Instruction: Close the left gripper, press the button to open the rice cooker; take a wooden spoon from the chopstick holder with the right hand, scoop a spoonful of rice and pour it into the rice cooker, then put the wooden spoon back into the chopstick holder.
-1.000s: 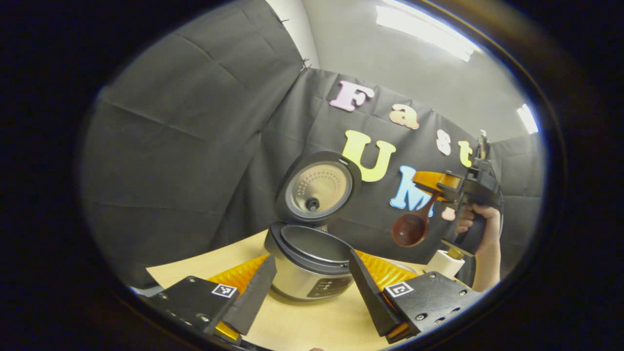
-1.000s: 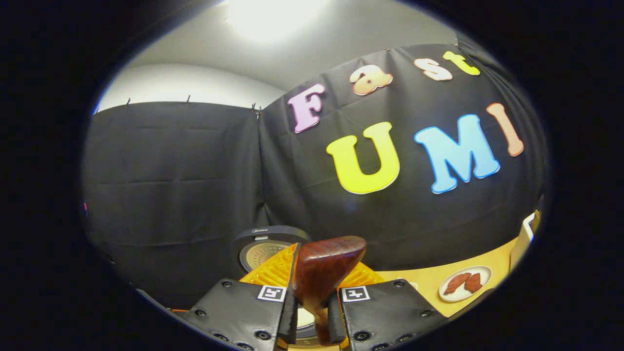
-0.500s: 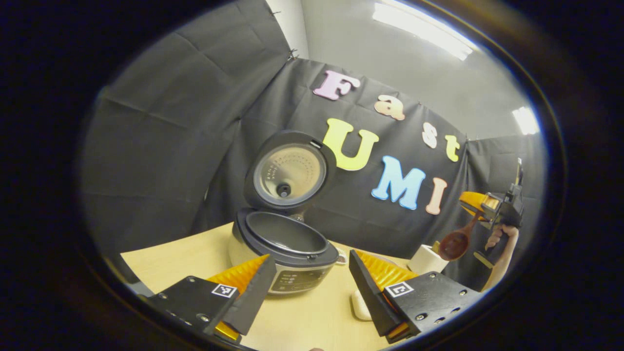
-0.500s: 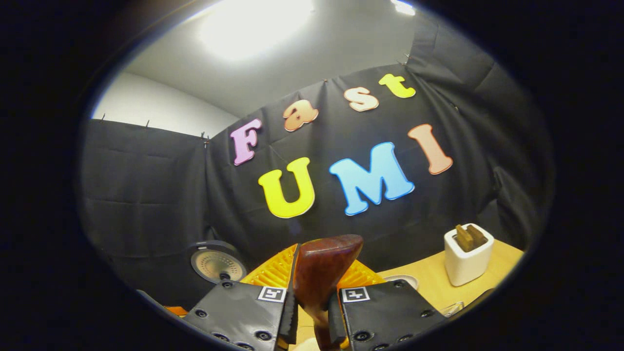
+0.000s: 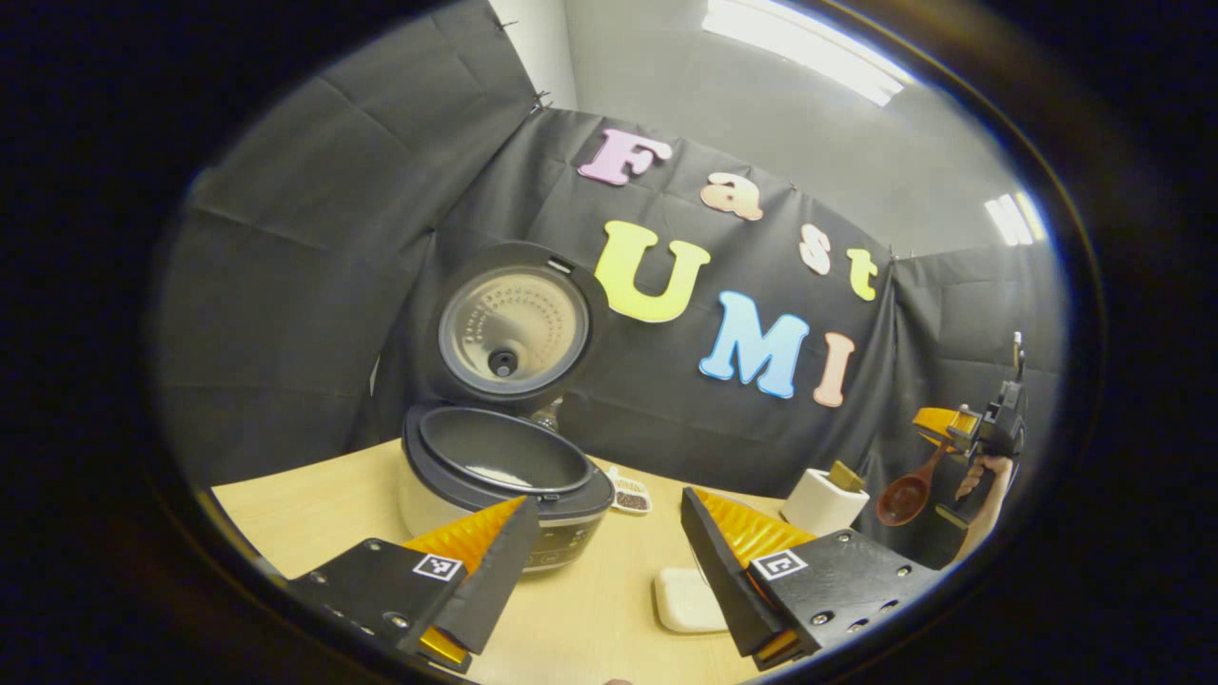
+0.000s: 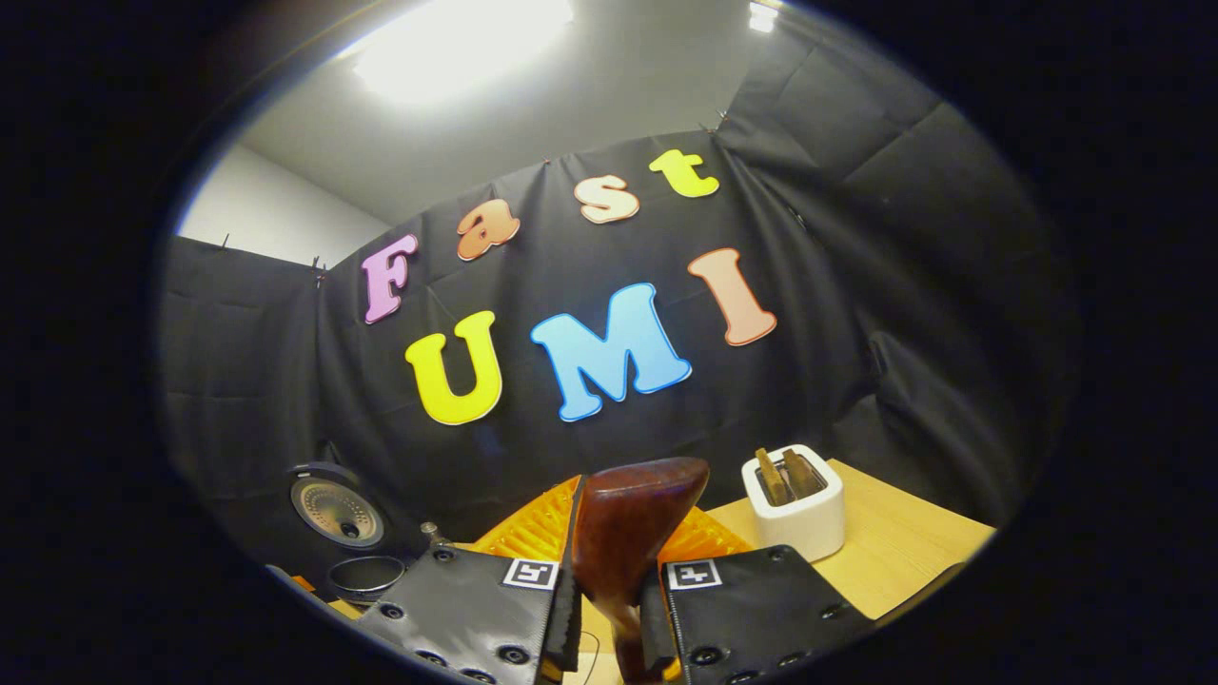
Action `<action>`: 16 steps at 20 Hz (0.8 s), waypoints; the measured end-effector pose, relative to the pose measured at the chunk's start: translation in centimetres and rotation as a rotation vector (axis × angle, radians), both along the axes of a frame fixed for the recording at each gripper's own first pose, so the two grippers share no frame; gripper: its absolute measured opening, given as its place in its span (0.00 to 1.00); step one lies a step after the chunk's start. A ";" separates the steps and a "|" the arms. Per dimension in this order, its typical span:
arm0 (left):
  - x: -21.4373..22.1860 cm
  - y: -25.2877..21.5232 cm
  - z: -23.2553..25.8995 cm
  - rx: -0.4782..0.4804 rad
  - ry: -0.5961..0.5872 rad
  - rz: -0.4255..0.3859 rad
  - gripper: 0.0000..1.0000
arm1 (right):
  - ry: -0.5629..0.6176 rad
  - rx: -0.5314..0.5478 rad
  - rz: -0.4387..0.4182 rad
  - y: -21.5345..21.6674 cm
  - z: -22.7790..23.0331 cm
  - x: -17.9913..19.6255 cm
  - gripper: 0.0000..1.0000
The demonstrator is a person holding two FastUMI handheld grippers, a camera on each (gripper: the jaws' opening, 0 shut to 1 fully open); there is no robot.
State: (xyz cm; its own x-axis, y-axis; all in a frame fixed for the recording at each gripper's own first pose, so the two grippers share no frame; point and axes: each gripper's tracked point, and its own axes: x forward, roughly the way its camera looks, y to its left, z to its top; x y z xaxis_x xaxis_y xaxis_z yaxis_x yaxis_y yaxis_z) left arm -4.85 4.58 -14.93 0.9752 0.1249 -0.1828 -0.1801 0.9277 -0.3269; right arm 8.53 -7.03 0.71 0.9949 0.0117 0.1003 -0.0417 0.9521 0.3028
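Right gripper view puts the spoon (image 6: 633, 518) clamped by its handle between the fingers of the right gripper (image 6: 609, 609), bowl rising ahead of them, the white holder (image 6: 795, 509) just beyond on the bench (image 6: 904, 552). Whether the bowl carries any rice I cannot tell. The spoon looks stiff, light and smooth; I judge the handle the right place to grip, well back from the bowl, held level so nothing tips. In the left gripper view the left gripper (image 5: 601, 561) hangs with its fingers spread wide, grasping nothing. The cooker (image 5: 504, 476) stands open, lid up; its pot looks dark, contents unclear. A small dish (image 5: 630, 495) of dark grains sits beside it. The holder contains two wooden pieces.
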 end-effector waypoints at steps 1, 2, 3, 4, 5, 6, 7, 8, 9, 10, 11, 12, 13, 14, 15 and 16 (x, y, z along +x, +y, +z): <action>0.4 -0.3 0.0 0.001 0.000 -0.002 0.93 | 0.013 -0.001 -0.028 -1.1 -0.7 0.2 0.24; 0.6 -0.9 -0.1 -0.006 0.002 -0.016 0.93 | 0.026 -0.016 -0.057 -2.2 -1.5 0.5 0.24; 0.9 -1.6 -0.3 -0.019 0.006 -0.031 0.92 | 0.042 -0.036 -0.082 -3.0 -2.3 0.7 0.24; 1.3 -2.1 -0.7 -0.031 0.012 -0.037 0.93 | 0.060 -0.050 -0.100 -3.8 -3.2 0.9 0.24; 1.5 -2.4 -1.0 -0.036 0.019 -0.041 0.92 | 0.076 -0.048 -0.110 -4.3 -4.0 1.1 0.24; 1.7 -2.7 -1.3 -0.035 0.027 -0.051 0.93 | 0.091 -0.026 -0.108 -4.2 -4.6 1.5 0.27; 1.7 -3.0 -1.5 -0.022 0.037 -0.058 0.94 | 0.105 0.005 -0.089 -4.1 -5.3 1.9 0.25; 1.7 -3.2 -1.6 -0.002 0.044 -0.057 0.94 | 0.119 0.035 -0.067 -3.9 -6.0 2.3 0.27; 1.6 -3.2 -1.5 0.021 0.047 -0.054 0.94 | 0.134 0.055 -0.054 -4.0 -6.8 2.9 0.27; 1.5 -3.3 -1.4 0.040 0.048 -0.051 0.92 | 0.151 0.060 -0.055 -4.2 -7.7 3.5 0.27; 1.3 -3.3 -1.3 0.054 0.049 -0.047 0.94 | 0.165 0.057 -0.066 -4.7 -8.6 4.0 0.27; 1.3 -3.2 -1.1 0.062 0.050 -0.041 0.94 | 0.177 0.052 -0.074 -4.9 -9.4 4.4 0.27; 1.2 -3.1 -1.1 0.062 0.054 -0.035 0.94 | 0.191 0.055 -0.078 -5.0 -10.2 4.5 0.27; 1.0 -2.8 -1.4 0.056 0.069 -0.027 0.92 | 0.206 0.067 -0.083 -5.1 -11.0 4.8 0.27; 1.0 -2.6 -1.7 0.049 0.076 -0.019 0.94 | 0.222 0.080 -0.086 -5.2 -11.9 5.0 0.27; 1.1 -2.5 -2.0 0.042 0.082 -0.011 0.92 | 0.241 0.095 -0.093 -5.3 -12.8 5.3 0.28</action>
